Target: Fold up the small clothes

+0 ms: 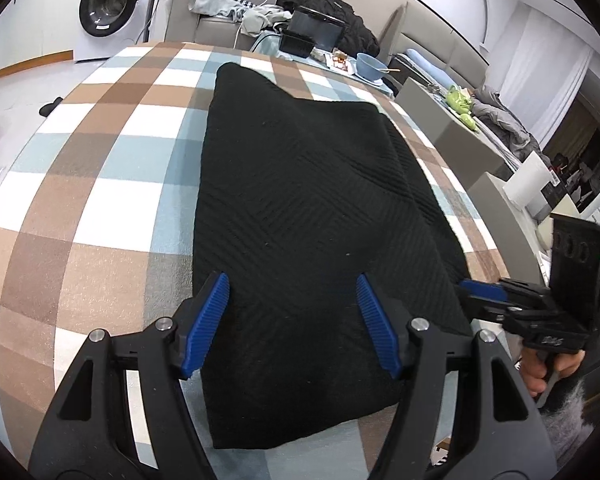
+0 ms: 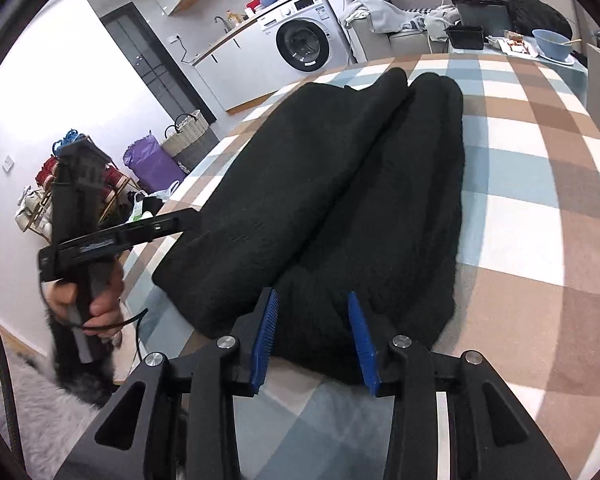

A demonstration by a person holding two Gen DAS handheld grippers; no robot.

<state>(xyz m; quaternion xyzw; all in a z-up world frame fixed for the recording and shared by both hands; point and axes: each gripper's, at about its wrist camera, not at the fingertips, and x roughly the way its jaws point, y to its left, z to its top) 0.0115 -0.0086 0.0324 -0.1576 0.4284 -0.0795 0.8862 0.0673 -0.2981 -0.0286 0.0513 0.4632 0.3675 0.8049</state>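
black ribbed knit garment [image 1: 312, 216] on my table, faint diagonal weave. tablecloth [image 1: 100, 184] checked brown, white, pale blue. both my grippers black with blue ridged pads [image 1: 216, 300]. washing machine [image 2: 304, 36] white, dark door. bowl [image 2: 550, 44] light blue. bag [image 2: 150, 164] purple by beige woven basket [image 2: 188, 136].
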